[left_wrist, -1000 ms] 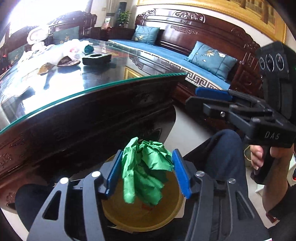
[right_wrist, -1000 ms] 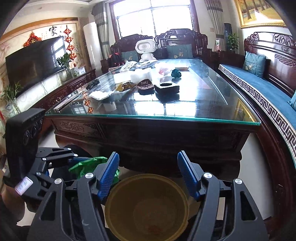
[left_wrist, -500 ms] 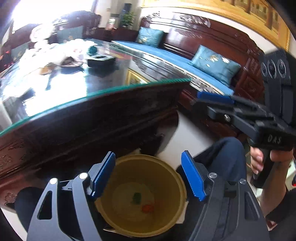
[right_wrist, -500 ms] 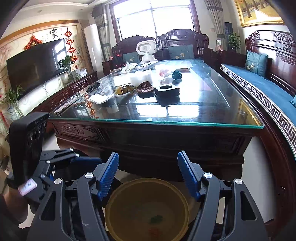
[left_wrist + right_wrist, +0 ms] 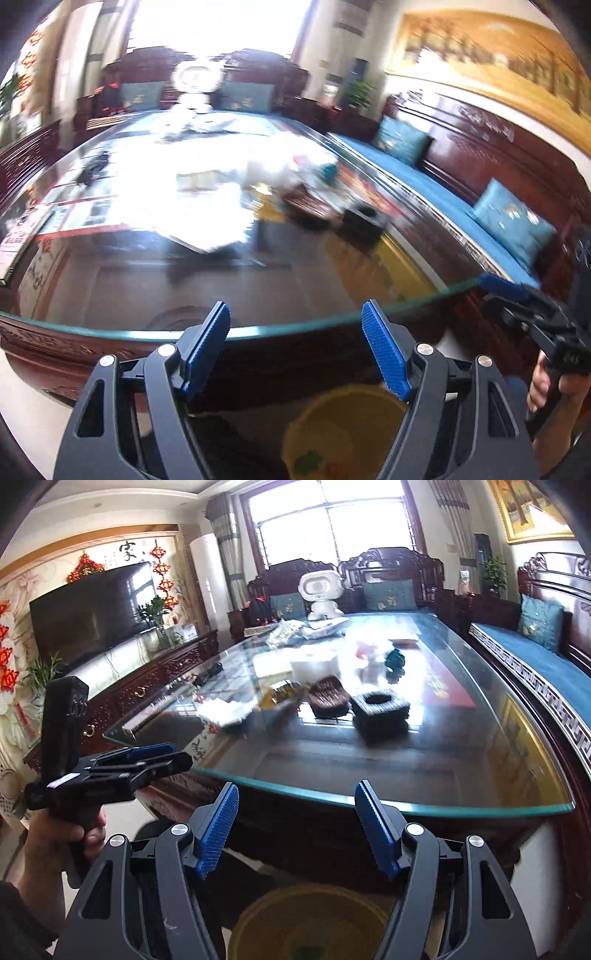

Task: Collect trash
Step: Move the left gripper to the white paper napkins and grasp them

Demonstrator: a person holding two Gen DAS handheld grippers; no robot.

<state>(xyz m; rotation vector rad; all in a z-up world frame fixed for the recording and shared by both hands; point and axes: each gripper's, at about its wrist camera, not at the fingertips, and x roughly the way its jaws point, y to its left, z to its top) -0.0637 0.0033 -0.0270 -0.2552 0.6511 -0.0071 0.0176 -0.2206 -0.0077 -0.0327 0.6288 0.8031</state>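
Observation:
A yellow bin [image 5: 343, 428] stands on the floor below the table's near edge, with green crumpled trash [image 5: 308, 461] lying in its bottom. It also shows in the right wrist view [image 5: 314, 919]. My left gripper [image 5: 295, 343] is open and empty, raised above the bin and facing the table. My right gripper [image 5: 295, 823] is open and empty, also above the bin. Loose trash lies on the glass table [image 5: 424, 760]: white crumpled paper [image 5: 221, 710], a yellow wrapper [image 5: 280, 696], a brown packet [image 5: 328, 698] and a black box [image 5: 380, 705].
A white toy robot [image 5: 321, 594] and papers sit at the table's far end. A blue-cushioned wooden sofa [image 5: 535, 657] runs along the right. A TV [image 5: 92, 613] on a cabinet stands to the left. My left gripper shows from the side in the right wrist view [image 5: 147, 764].
My left gripper opened and dropped the green trash into the bin. Both grippers then tilted up from the bin toward the table top.

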